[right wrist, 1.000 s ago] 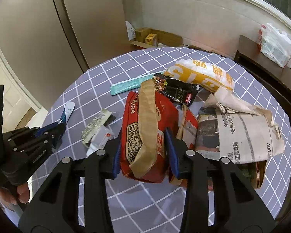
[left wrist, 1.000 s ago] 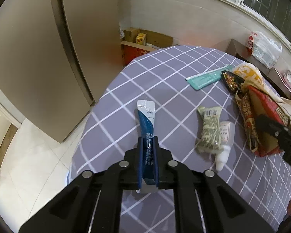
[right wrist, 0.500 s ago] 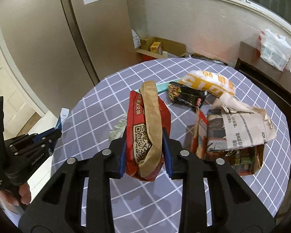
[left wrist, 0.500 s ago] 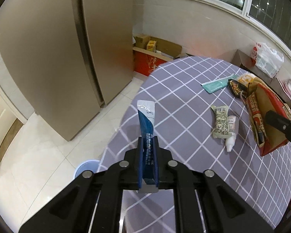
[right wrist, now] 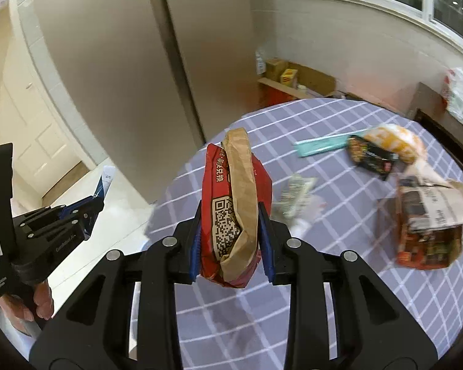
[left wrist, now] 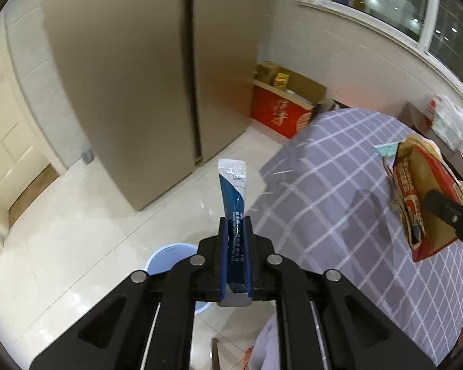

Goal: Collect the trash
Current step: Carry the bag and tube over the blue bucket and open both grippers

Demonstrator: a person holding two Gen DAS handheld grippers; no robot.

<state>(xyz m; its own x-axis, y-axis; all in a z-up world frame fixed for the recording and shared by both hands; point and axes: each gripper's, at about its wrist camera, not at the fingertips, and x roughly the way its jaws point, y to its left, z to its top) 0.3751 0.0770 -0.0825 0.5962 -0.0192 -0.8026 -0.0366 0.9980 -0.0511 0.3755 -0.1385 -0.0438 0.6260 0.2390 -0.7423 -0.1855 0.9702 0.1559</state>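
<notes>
Clamped in my left gripper (left wrist: 235, 231) is a blue and white sachet (left wrist: 233, 191), pinched flat between the two blue pads with its sealed white end sticking out ahead of the fingertips. From the left wrist camera I hold it out over the pale tiled floor (left wrist: 86, 215), off the edge of the round table (left wrist: 339, 191) with its purple checked cloth. Below the gripper a light blue bin (left wrist: 169, 257) stands on the floor, partly hidden by the gripper body. A tall beige cabinet (left wrist: 132, 77) fills the background, with a red box (left wrist: 277, 115) on the floor by the wall. At the right edge I see the red snack bag (left wrist: 423, 197) held by my other gripper above the table.

From the right wrist camera, my right gripper (right wrist: 233, 237) squeezes that red snack bag (right wrist: 234, 209) from both sides; a brown paper strip runs down its front beside a QR code. It hangs above the table's near edge (right wrist: 262, 308). Lying on the cloth are a teal wrapper (right wrist: 319, 146), a black packet (right wrist: 370, 155) touching an orange bag (right wrist: 395, 141), a blurred green-white wrapper (right wrist: 294, 194), and a newspaper-covered carton (right wrist: 429, 228). My left gripper (right wrist: 92, 203) shows at the left with the sachet (right wrist: 105, 182) over the floor.
</notes>
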